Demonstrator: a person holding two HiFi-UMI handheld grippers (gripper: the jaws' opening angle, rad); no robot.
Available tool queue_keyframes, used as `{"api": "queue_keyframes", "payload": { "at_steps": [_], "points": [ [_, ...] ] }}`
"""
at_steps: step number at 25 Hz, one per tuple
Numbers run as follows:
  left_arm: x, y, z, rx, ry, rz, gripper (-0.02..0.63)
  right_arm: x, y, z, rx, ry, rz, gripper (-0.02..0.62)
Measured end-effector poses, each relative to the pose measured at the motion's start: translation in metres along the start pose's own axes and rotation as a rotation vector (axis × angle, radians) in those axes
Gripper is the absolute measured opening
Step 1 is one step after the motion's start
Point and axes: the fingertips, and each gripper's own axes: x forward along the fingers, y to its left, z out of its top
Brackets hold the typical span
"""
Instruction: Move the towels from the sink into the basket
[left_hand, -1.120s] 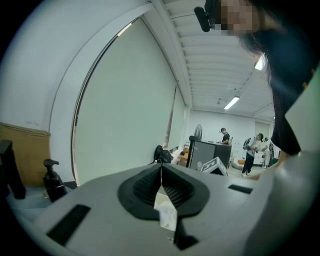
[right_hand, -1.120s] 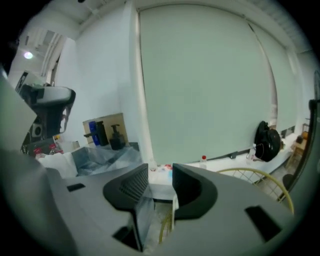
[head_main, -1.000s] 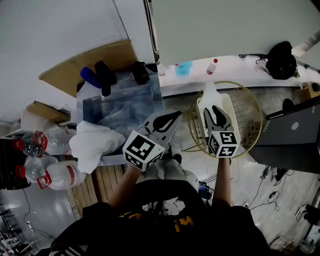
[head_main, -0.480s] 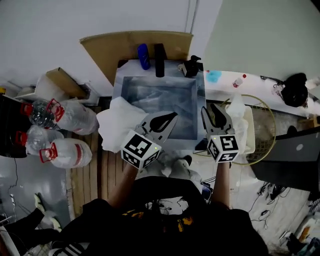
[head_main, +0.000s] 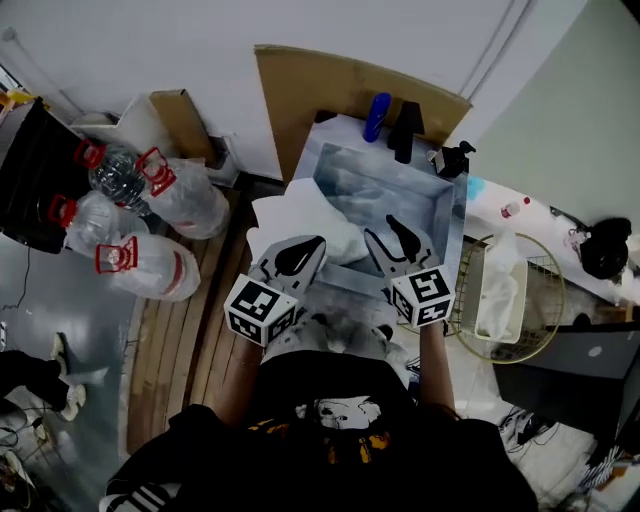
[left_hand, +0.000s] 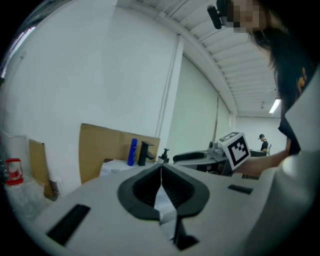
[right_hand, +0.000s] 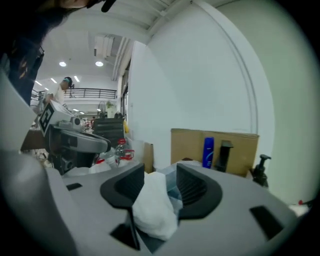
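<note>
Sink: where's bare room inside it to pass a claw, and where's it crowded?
The sink's far right half, bordered by the faucet and soap pump, looks bare. The white towel crowds its near left corner; the blue bottle crowds the back ledge.

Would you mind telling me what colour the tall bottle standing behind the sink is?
Blue. The bottle shows best in the right gripper view, against the brown cardboard.

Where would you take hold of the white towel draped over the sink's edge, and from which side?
I would pinch the white towel where it humps over the left front rim of the sink, coming down from above on the person's side. There the cloth looks raised and bunched, so the jaws can likely straddle it.
</note>
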Motion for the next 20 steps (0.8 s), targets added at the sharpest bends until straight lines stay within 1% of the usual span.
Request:
{"api": "queue_keyframes", "payload": {
  "at_steps": [4, 7, 9, 11, 15, 17, 20],
  "points": [
    [-0.032, 0.039, -0.003, -0.023, -0.018, 0.112, 0.008, 0.048, 0.057, -0.008, -0.052, 0.081, 0.177, 0.270],
    [-0.053, 0.058, -0.007, -0.031, -0.023, 0.179, 0.008, 0.078, 0.098, -0.026, -0.104, 0.154, 0.309, 0.311],
    [-0.065, 0.067, -0.010, -0.047, -0.029, 0.216, 0.008, 0.097, 0.118, -0.042, -0.149, 0.213, 0.368, 0.330],
    [-0.075, 0.076, -0.013, -0.062, -0.035, 0.252, 0.008, 0.117, 0.130, -0.064, -0.192, 0.288, 0.401, 0.337],
    [-0.089, 0.084, -0.017, -0.081, -0.039, 0.295, 0.008, 0.147, 0.135, -0.105, -0.246, 0.446, 0.425, 0.374],
    [-0.094, 0.085, -0.019, -0.088, -0.042, 0.306, 0.008, 0.154, 0.136, -0.117, -0.233, 0.489, 0.432, 0.379],
    [-0.102, 0.089, -0.022, -0.097, -0.046, 0.326, 0.008, 0.163, 0.136, -0.121, -0.168, 0.490, 0.429, 0.377]
  ]
}}
